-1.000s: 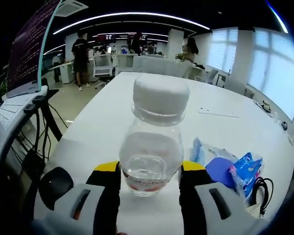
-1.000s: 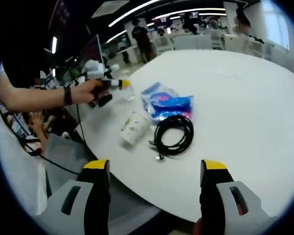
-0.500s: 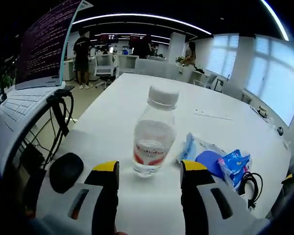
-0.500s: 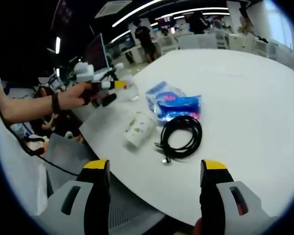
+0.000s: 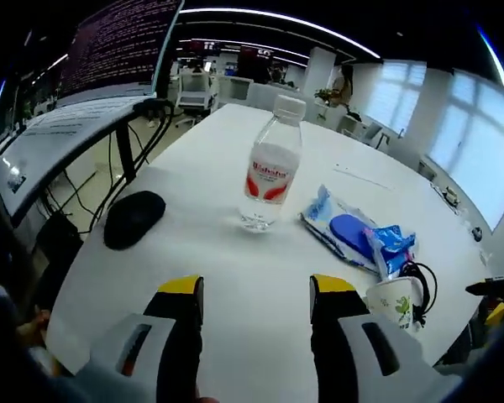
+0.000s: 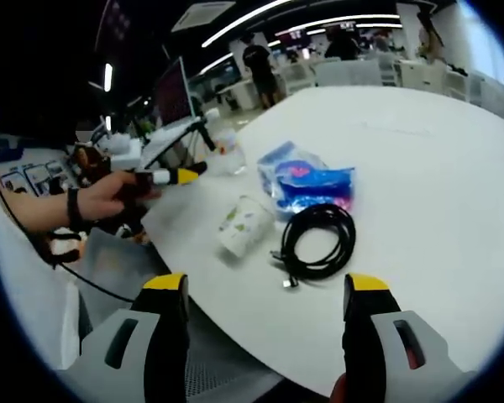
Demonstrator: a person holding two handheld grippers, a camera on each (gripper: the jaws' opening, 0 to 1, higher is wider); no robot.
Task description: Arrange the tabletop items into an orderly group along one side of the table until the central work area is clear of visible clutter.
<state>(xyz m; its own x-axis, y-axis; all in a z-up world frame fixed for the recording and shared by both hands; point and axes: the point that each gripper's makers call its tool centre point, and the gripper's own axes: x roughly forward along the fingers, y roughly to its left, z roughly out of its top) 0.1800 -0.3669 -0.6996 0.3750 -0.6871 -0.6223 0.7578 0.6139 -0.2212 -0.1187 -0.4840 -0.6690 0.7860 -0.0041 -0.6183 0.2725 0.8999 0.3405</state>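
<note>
While the left claw [image 5: 256, 306] hangs released above the white bench [image 5: 193, 260], a clear water bottle [image 5: 271, 172] stands upright beyond it, capped, its water level unclear. A black mouse [image 5: 134, 218] lies to its left, blue packets [image 5: 357, 239] to its right. Near the released right claw [image 6: 269, 311], a paper cup [image 6: 244, 224] lies tipped beside a coiled black cable [image 6: 319, 243].
</note>
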